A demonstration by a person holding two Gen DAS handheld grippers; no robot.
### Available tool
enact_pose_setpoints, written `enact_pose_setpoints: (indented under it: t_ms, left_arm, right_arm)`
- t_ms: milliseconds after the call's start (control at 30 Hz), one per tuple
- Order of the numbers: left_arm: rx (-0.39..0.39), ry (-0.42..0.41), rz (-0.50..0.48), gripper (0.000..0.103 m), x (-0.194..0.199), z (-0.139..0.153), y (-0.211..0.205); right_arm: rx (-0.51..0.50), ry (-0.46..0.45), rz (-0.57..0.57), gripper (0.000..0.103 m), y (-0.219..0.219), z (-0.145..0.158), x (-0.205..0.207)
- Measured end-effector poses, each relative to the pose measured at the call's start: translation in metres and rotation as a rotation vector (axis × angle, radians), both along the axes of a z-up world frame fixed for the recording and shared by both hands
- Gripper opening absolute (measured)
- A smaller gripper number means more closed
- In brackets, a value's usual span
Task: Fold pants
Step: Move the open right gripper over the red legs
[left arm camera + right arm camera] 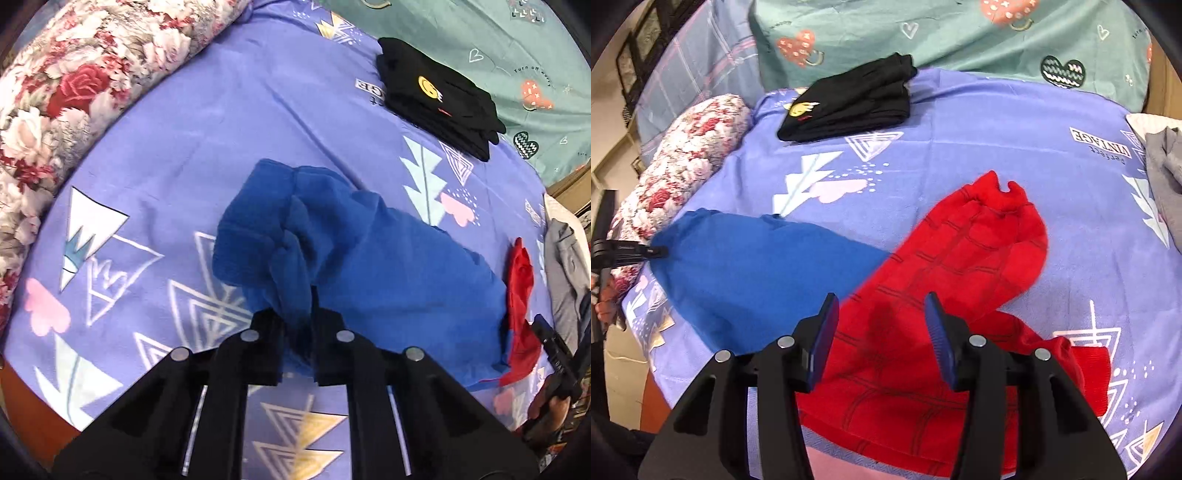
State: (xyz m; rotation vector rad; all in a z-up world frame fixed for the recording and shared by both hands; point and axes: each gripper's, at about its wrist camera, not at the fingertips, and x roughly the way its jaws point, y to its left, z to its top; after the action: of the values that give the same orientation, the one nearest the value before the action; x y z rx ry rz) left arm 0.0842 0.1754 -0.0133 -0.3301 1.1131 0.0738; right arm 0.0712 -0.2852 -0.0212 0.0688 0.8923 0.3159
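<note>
Left gripper (297, 332) clamped on bunched blue leg (332, 251) of red-and-blue pants (923, 295), lifting it to fold across. Right gripper (882, 332) spread wide above red leg (979, 236), ready to pin. Pants sprawled mid-bedsheet (979, 122), folded black garment (849, 99) set aside.

"VINTAGE" upside down on purple bedsheet (1015, 122)

Red-and-blue pants (923, 277), spread unfolded, blue end bunched

Both my wrist cameras look forward and down over the bed (221, 110), close above it; both views share the black folded garment (439, 99) beyond.
</note>
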Motion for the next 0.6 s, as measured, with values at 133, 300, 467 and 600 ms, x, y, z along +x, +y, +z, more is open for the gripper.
enact_pose_setpoints:
  t_ms: [133, 300, 467, 600]
  left_arm:
    - [0.049, 0.128, -0.011, 0.021, 0.009, -0.045, -0.001]
    - [0.125, 0.085, 0.005, 0.088, 0.005, -0.033, -0.002]
    - [0.095, -0.05, 0.062, 0.087, -0.016, -0.005, 0.007]
    - [0.041, -0.088, 0.098, 0.088, -0.028, -0.005, 0.005]
  right_arm:
    - [-0.021, 0.012, -0.097, 0.051, -0.01, 0.001, 0.012]
    - [-0.048, 0.028, -0.208, 0.07, -0.019, 0.01, 0.042]
    - [-0.185, 0.08, -0.214, 0.071, 0.01, -0.006, 0.099]
    - [-0.247, 0.155, -0.258, 0.071, 0.017, -0.032, 0.135]
